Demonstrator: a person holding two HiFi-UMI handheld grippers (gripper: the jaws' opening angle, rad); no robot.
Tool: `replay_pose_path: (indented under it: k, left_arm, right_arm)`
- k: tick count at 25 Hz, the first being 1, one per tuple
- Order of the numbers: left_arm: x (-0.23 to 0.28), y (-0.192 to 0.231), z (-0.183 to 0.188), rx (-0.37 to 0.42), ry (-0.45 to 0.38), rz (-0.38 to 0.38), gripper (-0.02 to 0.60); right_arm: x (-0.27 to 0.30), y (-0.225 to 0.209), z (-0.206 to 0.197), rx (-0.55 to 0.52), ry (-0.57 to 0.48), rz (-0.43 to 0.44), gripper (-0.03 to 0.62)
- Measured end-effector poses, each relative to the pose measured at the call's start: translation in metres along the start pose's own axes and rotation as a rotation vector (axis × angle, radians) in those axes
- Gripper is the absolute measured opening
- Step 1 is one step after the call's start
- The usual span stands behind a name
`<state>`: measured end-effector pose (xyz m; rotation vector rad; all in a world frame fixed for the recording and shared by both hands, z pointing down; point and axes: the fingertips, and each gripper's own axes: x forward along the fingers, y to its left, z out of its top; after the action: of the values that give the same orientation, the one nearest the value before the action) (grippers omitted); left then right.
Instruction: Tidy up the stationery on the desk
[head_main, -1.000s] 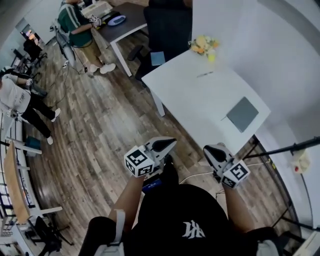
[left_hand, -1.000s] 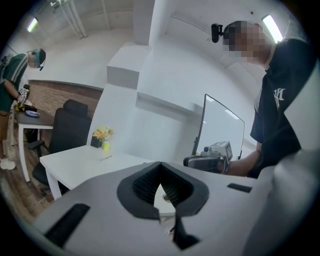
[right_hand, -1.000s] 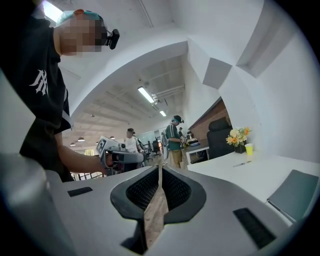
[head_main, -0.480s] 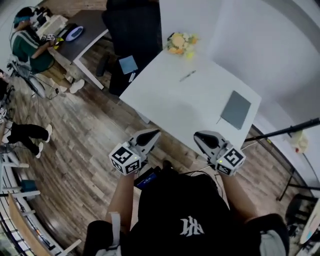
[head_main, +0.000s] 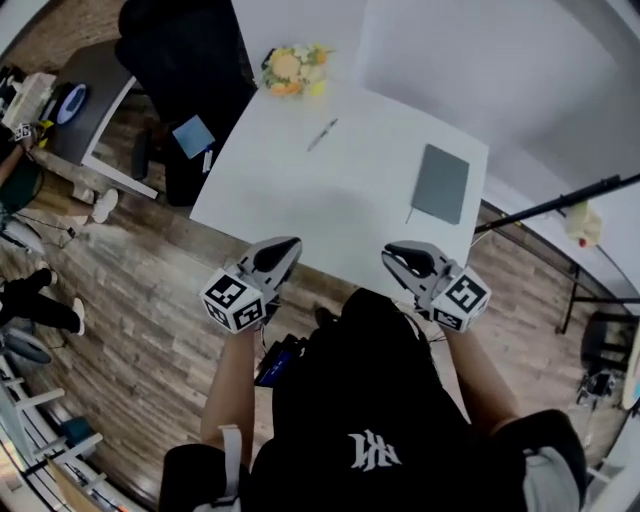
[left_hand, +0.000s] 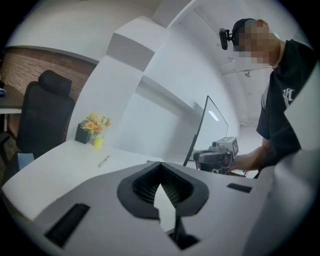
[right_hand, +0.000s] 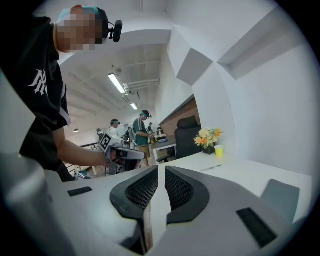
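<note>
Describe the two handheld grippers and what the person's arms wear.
Both the left gripper and right gripper are light grey wedge-shaped shells with black ribbed pads. Each carries a white cube printed with black square markers. The person wears a black short-sleeved T-shirt; forearms uncovered.

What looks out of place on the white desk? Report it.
Only mild disorder: a pen lies loose and slanted on the far half of the desk, and a grey notebook sits alone near its right edge. The flowers stand upright at the far corner. Nothing looks spilled or damaged.
</note>
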<state>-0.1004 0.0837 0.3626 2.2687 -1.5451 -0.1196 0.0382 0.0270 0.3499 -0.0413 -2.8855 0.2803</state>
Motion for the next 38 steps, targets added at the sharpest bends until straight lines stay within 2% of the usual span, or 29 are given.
replay_pose_path:
  k: [7,14,15,17,18,23,28,32,35,38]
  left_arm:
    - [0.05,0.01,0.01,0.01,0.055,-0.062,0.0]
    - [0.129,0.017,0.012,0.039,0.201,-0.156,0.0]
    - [0.143,0.018,0.011,0.034,0.217,-0.167,0.0]
    - [0.173,0.021,0.009,0.019,0.241,-0.189,0.0]
    - [0.188,0.022,0.008,0.012,0.254,-0.201,0.0]
    - [0.262,0.023,-0.007,-0.034,0.345,-0.261,0.0]
    - [0.323,0.029,-0.031,-0.123,0.415,-0.26,0.003]
    - [0.359,0.034,-0.055,-0.163,0.478,-0.251,0.054]
    - [0.381,0.036,-0.074,-0.177,0.547,-0.241,0.077]
    - [0.401,0.034,-0.092,-0.17,0.632,-0.237,0.094]
  right_arm:
    - [-0.009,-0.051,-0.004,0.029,-0.005,-0.071,0.046]
    - [-0.034,-0.129,-0.007,0.098,-0.048,-0.179,0.046]
    - [-0.039,-0.143,-0.01,0.109,-0.048,-0.197,0.054]
    - [-0.049,-0.174,-0.014,0.136,-0.047,-0.243,0.129]
    - [-0.055,-0.189,-0.017,0.152,-0.049,-0.271,0.146]
    - [-0.085,-0.256,-0.048,0.253,-0.034,-0.401,0.174]
    - [-0.105,-0.311,-0.078,0.349,-0.018,-0.503,0.187]
    - [-0.116,-0.345,-0.104,0.41,0.025,-0.573,0.187]
    - [-0.122,-0.359,-0.128,0.482,0.089,-0.609,0.187]
    - [-0.127,-0.372,-0.143,0.5,0.145,-0.638,0.187]
